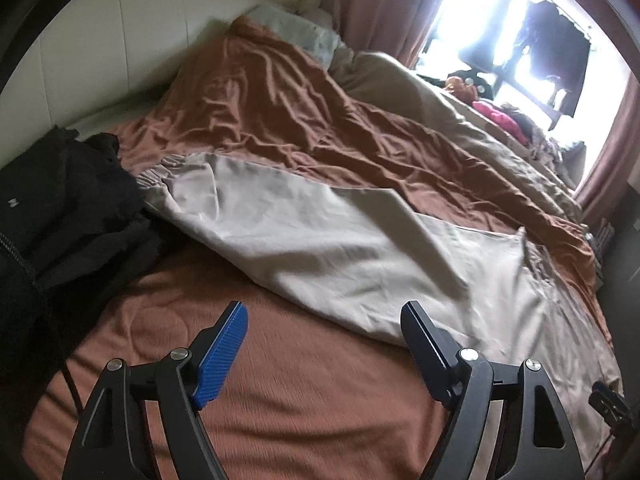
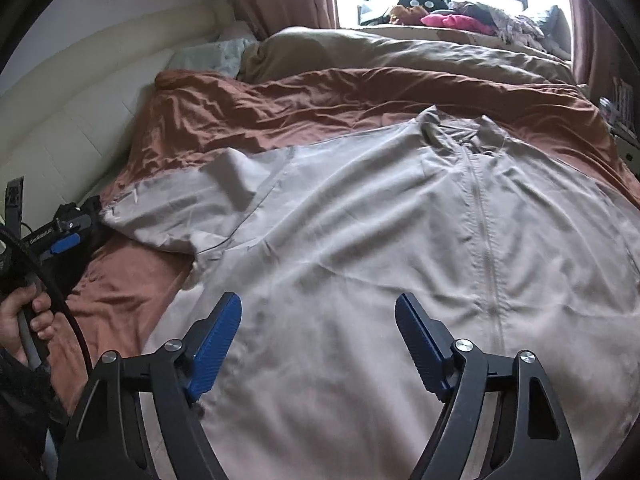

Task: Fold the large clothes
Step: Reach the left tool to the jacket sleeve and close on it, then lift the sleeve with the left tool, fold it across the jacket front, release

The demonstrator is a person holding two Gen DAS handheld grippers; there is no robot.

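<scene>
While I tilt both down toward the bed (image 1: 304, 392), my left hand-held gripper (image 1: 324, 320) gapes over bare brown cover, holding nothing. My right hand-held gripper (image 2: 318, 312) spreads wide above the jacket (image 2: 360, 216), pads clear of it. My left hand (image 2: 24, 320) grips its handle. The jacket lies flat, zipper up, collar far. Print on the black tool there is unreadable.

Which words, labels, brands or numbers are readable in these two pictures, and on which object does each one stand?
White lettering on the left gripper, seen in the right wrist view: blurred, not readable.
Small white logo on the black garment: a mark only, no letters readable.
Beige zip jacket: no text visible.
</scene>
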